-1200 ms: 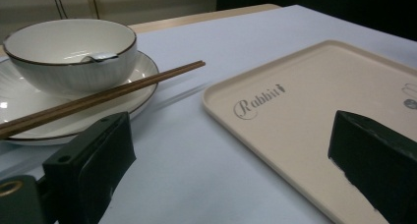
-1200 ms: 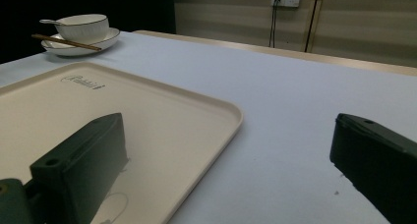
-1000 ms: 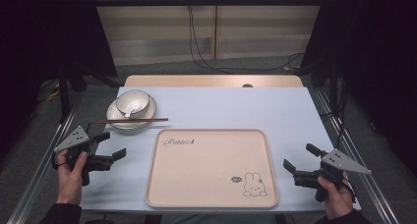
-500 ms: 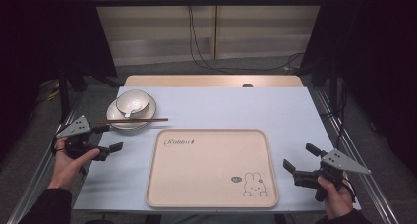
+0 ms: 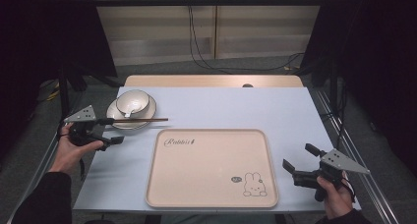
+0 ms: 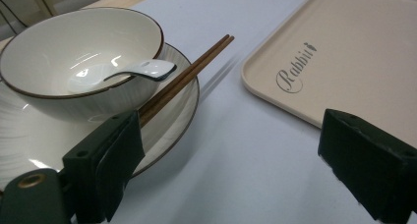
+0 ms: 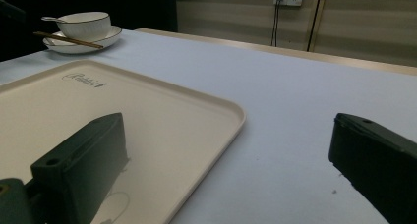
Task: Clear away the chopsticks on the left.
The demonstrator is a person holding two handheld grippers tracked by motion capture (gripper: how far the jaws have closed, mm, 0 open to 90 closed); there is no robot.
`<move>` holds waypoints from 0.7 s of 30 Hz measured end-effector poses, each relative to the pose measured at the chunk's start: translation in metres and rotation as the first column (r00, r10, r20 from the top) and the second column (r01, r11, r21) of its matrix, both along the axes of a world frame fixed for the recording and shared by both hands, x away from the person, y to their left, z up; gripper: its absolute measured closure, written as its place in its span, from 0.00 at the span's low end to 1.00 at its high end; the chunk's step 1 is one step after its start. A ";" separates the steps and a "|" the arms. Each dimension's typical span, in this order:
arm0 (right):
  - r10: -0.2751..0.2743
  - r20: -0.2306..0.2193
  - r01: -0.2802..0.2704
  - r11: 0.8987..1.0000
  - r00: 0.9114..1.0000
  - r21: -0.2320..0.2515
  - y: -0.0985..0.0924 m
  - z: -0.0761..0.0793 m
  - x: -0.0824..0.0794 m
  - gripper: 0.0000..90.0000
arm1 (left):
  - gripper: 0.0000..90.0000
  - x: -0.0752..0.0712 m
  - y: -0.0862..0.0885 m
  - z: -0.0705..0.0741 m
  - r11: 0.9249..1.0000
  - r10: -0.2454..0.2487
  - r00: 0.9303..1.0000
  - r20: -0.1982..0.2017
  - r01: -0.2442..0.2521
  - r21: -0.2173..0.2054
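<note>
Left tool point(image 5: 109, 130), jaws spread and just narrowing with nothing between, nears the brown wooden chopsticks point(image 5: 142, 120) across the white dark-rimmed plate point(image 5: 129, 123) near the table's far-left corner; next, straddle and pinch them.

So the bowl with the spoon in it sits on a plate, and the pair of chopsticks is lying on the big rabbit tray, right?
Not quite. The chopsticks rest across the rim of the plate, beside the bowl that holds the spoon; nothing lies on the rabbit tray. The left gripper view shows this closest, and the high view agrees.
</note>
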State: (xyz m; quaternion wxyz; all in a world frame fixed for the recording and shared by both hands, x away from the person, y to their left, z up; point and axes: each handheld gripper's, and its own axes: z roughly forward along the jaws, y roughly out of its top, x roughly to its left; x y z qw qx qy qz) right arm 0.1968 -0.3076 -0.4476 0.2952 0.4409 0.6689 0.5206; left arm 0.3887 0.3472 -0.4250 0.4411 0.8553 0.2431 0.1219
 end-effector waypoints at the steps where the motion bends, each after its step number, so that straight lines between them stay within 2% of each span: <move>1: 0.004 0.000 -0.004 1.000 1.000 -0.005 0.000 0.000 0.000 0.01 | 0.11 0.006 -0.001 -0.001 1.000 -0.007 1.000 -0.011 0.007 0.008; 3: 0.004 0.000 -0.004 1.000 1.000 -0.005 0.000 0.000 0.000 0.01 | 0.12 0.008 -0.002 -0.002 1.000 -0.004 1.000 -0.009 0.004 0.008; 5: 0.002 0.002 -0.002 1.000 1.000 -0.005 0.000 0.000 0.000 0.01 | 0.18 0.014 -0.001 -0.003 1.000 -0.016 1.000 -0.010 0.016 0.022; 8: 0.002 0.000 -0.002 1.000 1.000 -0.006 0.000 0.000 0.000 0.01 | 0.29 0.021 0.001 -0.007 0.998 -0.039 0.999 -0.007 0.039 0.038; 11: 0.003 0.000 -0.003 1.000 1.000 -0.006 0.000 0.000 0.000 0.01 | 0.43 0.026 0.005 -0.009 0.998 -0.034 0.999 0.008 0.034 0.054; 14: 0.002 -0.002 -0.002 1.000 1.000 -0.006 0.000 0.000 0.000 0.01 | 0.51 0.031 0.006 -0.010 0.996 -0.047 0.999 0.016 0.046 0.072; 16: 0.002 -0.001 -0.002 1.000 1.000 -0.007 0.000 0.000 0.000 0.01 | 0.56 0.035 0.007 -0.011 0.994 -0.063 0.998 0.029 0.060 0.089; 19: 0.002 -0.001 -0.002 1.000 1.000 -0.005 0.000 0.000 0.000 0.01 | 0.64 0.042 0.007 -0.015 0.993 -0.059 0.998 0.037 0.055 0.102; 21: 0.003 -0.001 -0.003 1.000 1.000 -0.005 0.000 0.000 0.000 0.01 | 0.66 0.043 0.007 -0.016 0.994 -0.056 0.998 0.035 0.052 0.101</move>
